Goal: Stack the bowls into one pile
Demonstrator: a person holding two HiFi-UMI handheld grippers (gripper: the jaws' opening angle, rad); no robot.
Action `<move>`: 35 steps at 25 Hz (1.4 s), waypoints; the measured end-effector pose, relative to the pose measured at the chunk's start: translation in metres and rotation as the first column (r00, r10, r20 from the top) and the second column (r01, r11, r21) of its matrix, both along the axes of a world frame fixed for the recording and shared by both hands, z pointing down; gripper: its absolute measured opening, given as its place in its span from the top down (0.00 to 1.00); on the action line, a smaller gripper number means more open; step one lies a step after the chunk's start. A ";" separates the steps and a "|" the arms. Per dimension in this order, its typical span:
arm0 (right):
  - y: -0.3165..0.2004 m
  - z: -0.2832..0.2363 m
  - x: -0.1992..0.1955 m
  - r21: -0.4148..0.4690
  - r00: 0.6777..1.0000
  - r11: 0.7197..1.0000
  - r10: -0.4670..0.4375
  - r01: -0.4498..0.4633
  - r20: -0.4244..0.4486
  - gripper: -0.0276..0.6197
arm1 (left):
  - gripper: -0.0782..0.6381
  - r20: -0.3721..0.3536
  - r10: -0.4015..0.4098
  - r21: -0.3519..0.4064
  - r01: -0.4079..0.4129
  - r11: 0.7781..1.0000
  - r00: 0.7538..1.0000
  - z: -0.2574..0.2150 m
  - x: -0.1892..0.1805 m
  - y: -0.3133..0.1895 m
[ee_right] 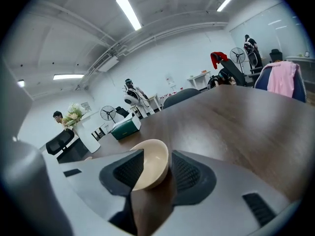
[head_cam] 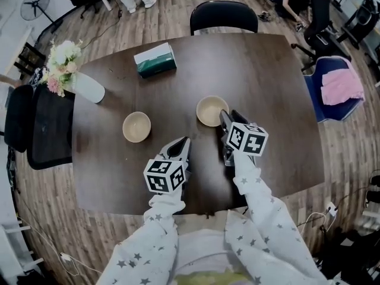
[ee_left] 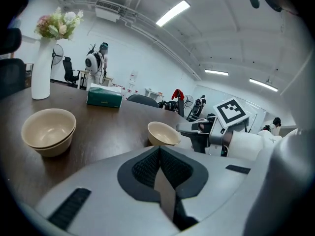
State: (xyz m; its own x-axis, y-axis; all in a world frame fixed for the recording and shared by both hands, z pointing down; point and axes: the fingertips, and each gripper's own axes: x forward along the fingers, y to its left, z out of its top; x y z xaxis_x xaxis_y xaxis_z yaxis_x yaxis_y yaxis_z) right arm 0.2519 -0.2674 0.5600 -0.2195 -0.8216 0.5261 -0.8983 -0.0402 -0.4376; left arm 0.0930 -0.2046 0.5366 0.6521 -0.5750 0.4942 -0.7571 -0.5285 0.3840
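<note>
A cream bowl [head_cam: 211,110] stands on the dark table [head_cam: 267,76], right of centre. My right gripper [head_cam: 227,116] reaches its near right rim, open. In the right gripper view that bowl [ee_right: 150,168] has its wall between the spread pads [ee_right: 186,170], and a gap shows on the right side. Farther left sits a second cream bowl [head_cam: 136,126], which the left gripper view shows as two nested bowls [ee_left: 48,129]. My left gripper [head_cam: 184,142] hovers between the two spots, nearer the table's front. It is shut, with its pads [ee_left: 142,168] meeting and nothing in them.
A green tissue box [head_cam: 155,60] lies at the back of the table. A white vase of flowers [head_cam: 83,85] stands at the left edge. A black chair [head_cam: 224,16] stands at the far side, another [head_cam: 41,126] to the left, and a blue chair with pink cloth [head_cam: 338,88] to the right.
</note>
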 end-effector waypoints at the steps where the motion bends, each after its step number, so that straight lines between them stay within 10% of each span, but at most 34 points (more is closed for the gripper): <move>1: -0.002 0.004 0.000 -0.013 1.000 1.000 0.002 -0.001 0.014 0.71 | 0.85 0.003 -0.005 -0.005 0.005 1.000 1.000 0.001 0.000 -0.001; 35: -0.013 0.016 -0.005 -0.081 0.999 0.996 -0.028 0.029 0.016 0.89 | 0.85 0.024 -0.093 -0.011 0.093 0.996 0.995 0.006 -0.010 0.003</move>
State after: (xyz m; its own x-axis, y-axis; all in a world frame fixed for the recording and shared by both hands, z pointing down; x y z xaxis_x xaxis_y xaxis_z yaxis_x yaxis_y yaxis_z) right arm 0.2471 -0.2806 0.5762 -0.2506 -0.7697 0.5871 -0.8930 -0.0504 -0.4472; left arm 0.0831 -0.2011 0.5428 0.5841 -0.6268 0.5158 -0.8117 -0.4509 0.3712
